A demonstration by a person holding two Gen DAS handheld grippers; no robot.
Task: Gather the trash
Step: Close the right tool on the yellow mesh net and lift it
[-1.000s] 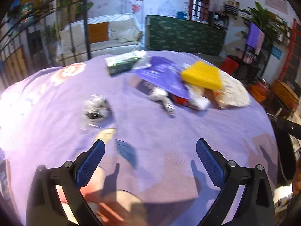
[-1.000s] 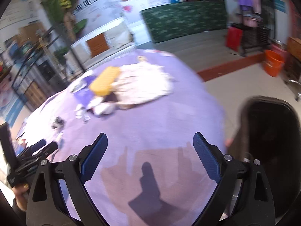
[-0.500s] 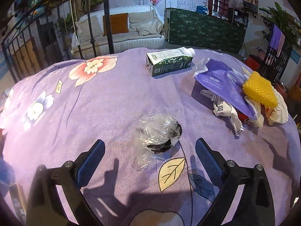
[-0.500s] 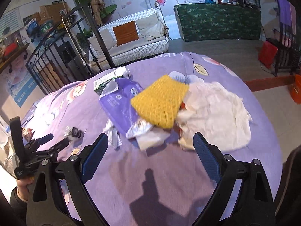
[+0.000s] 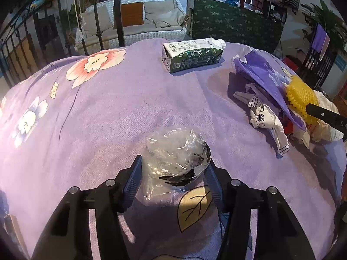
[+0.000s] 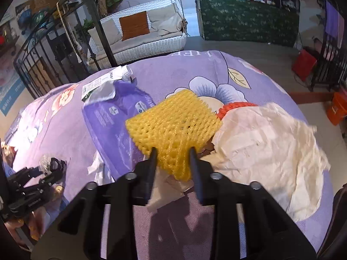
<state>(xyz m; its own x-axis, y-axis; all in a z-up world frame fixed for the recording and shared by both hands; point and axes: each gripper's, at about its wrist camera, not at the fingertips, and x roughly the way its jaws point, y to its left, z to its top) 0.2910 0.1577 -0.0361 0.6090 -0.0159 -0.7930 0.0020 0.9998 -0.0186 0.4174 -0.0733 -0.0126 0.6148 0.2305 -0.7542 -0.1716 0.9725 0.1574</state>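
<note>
My left gripper (image 5: 173, 173) is shut on a crumpled clear plastic bag (image 5: 176, 151) with dark bits inside, resting on the purple flowered tablecloth (image 5: 108, 112). My right gripper (image 6: 173, 162) is shut on the near edge of a yellow foam net (image 6: 173, 121), which lies on a purple plastic pouch (image 6: 110, 119) and beside a white crumpled bag (image 6: 269, 143). A green-and-white milk carton (image 5: 193, 54) lies on its side at the far edge. The net also shows in the left wrist view (image 5: 299, 97).
Crumpled white paper wrappers (image 5: 264, 119) lie by the purple pouch (image 5: 264, 75). An orange-red net (image 6: 234, 106) peeks from under the white bag. A white sofa (image 6: 141, 34) and black metal railing (image 6: 43, 65) stand beyond the table.
Both grippers moved forward and closed: the left around the clear plastic bag, the right on the yellow foam net. They were open half a second ago.
</note>
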